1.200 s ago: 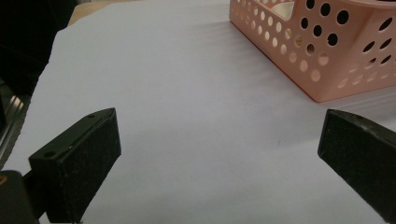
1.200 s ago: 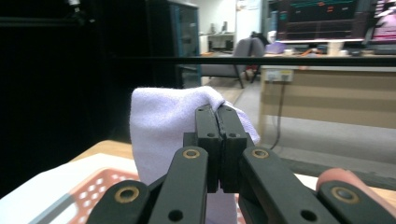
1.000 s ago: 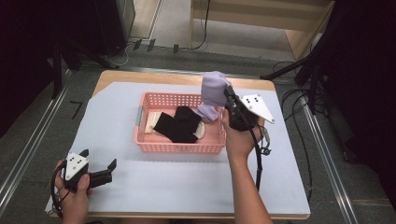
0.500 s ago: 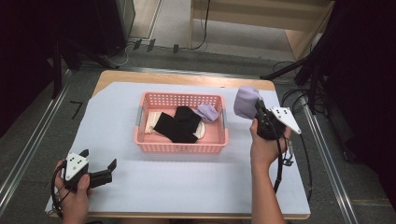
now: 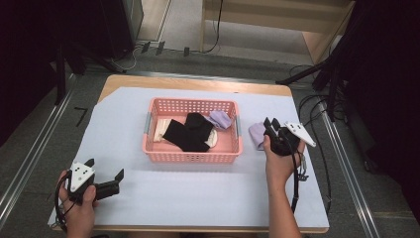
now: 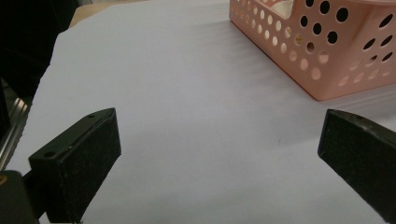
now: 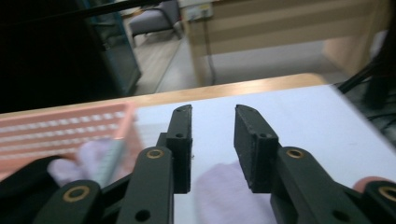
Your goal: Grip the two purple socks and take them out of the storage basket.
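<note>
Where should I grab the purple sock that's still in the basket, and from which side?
Probably grip the purple sock at its bunched middle, coming straight down from above. It lies in the basket's far right corner, close to the walls, so a sideways approach looks blocked. Its left edge lies against the black socks, so pinch toward the corner side to lift it alone.

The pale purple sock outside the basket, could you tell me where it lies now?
In the high view, the pale purple sock lies on the white table cover, between the pink plastic basket and the right gripper.
</note>
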`<state>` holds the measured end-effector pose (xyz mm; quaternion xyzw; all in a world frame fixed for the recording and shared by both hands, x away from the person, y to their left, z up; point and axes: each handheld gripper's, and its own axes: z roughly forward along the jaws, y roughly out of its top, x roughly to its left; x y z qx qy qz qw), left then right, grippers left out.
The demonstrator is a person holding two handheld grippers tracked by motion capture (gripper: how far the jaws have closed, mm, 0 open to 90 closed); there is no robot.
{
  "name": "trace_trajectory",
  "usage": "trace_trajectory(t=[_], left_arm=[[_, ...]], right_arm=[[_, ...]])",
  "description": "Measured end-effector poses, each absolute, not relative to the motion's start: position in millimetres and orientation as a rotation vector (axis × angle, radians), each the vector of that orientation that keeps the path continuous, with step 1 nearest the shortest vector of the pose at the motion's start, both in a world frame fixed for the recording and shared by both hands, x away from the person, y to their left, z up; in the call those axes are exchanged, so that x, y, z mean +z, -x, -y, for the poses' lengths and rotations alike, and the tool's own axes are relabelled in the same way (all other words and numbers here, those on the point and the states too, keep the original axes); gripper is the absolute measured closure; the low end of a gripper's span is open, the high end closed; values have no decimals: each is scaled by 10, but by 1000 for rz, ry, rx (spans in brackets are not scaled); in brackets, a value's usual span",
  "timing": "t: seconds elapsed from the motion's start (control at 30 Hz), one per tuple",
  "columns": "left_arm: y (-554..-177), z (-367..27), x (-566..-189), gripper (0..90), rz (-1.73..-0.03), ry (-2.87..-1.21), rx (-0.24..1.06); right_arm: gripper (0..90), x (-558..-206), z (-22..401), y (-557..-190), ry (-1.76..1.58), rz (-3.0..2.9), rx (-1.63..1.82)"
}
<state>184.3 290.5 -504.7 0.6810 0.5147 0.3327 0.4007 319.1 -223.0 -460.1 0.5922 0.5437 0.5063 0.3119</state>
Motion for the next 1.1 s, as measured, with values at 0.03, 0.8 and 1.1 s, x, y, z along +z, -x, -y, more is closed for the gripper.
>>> trace_trajectory(t=[0.03,0.8,1.1], left_arm=[[-1842,-2905,-5046,1,-1301,-1723,841],[-1842,-2915,-5049,1,-1305,-1703,826],[-1840,-2922,-5044,2,-1306,-1707,823]], right_arm=[[668,-4549,2109,-3216,-1523,-1479,1348],[492,-4433,825,-3822,-1531,-1938,1084],[479,-4649,670,-4032,-1570,-1990,905]])
